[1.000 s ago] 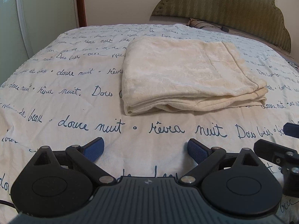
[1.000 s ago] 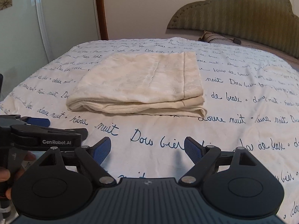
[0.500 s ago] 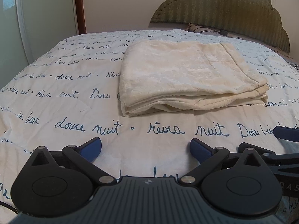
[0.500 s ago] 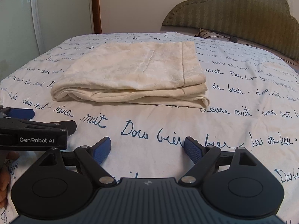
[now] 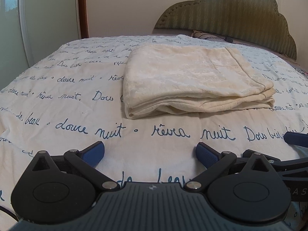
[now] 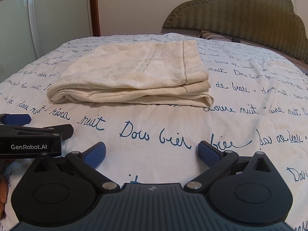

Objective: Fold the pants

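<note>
Cream pants (image 5: 192, 79) (image 6: 134, 75) lie folded in a flat stack of layers in the middle of the bed, the folded edges facing me. My left gripper (image 5: 150, 154) hovers low over the bedspread, short of the stack and apart from it, open with nothing between its blue pads. My right gripper (image 6: 152, 153) is beside it to the right, also short of the pants. Its jaws are opening wide and hold nothing. The right gripper's finger shows at the right edge of the left wrist view, and the left gripper's body at the left of the right wrist view.
The bed wears a white bedspread (image 5: 77, 127) printed with blue script. A green padded headboard (image 5: 231, 13) stands at the far end with a pillow (image 6: 209, 33) below it. A pale wardrobe door (image 6: 48, 19) is at the left.
Both grippers sank a little toward the bed, so the pants sit higher and larger in both views. The right gripper's pads stand slightly wider apart.
</note>
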Available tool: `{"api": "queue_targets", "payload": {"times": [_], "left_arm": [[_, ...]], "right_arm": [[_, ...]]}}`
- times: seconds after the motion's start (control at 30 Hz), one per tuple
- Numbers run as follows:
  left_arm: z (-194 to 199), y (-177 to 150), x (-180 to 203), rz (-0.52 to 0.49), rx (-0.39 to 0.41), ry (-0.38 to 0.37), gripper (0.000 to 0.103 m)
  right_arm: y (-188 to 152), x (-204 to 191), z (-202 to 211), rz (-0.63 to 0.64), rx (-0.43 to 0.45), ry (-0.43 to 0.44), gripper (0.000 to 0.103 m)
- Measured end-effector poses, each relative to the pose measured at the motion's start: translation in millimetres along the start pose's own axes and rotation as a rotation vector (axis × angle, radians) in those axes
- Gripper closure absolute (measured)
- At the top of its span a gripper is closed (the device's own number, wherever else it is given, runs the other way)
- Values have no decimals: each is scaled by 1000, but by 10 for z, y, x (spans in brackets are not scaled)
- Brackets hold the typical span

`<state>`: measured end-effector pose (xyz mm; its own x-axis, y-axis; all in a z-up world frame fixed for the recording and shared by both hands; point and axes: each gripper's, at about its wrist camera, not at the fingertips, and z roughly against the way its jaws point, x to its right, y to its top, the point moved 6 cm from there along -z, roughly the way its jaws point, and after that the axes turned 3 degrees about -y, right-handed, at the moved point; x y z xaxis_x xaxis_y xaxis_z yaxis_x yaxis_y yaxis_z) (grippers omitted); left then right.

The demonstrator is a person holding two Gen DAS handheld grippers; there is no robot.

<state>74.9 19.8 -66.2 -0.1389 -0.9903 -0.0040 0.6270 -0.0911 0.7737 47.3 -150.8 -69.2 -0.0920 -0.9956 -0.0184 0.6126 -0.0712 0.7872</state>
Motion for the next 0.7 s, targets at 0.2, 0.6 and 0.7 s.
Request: {"api": "queue_targets", "payload": {"times": [0.2, 0.6, 0.7], "left_arm": [[5, 2, 1, 2, 3, 5, 0], [11, 3, 5, -6, 3, 26, 0], [11, 3, 6, -5, 3, 26, 0]], "right_arm": [[16, -5, 0, 6, -3, -11, 0], [16, 25, -45, -13, -2, 26, 0], [16, 23, -47, -14, -2, 26, 0]]}}
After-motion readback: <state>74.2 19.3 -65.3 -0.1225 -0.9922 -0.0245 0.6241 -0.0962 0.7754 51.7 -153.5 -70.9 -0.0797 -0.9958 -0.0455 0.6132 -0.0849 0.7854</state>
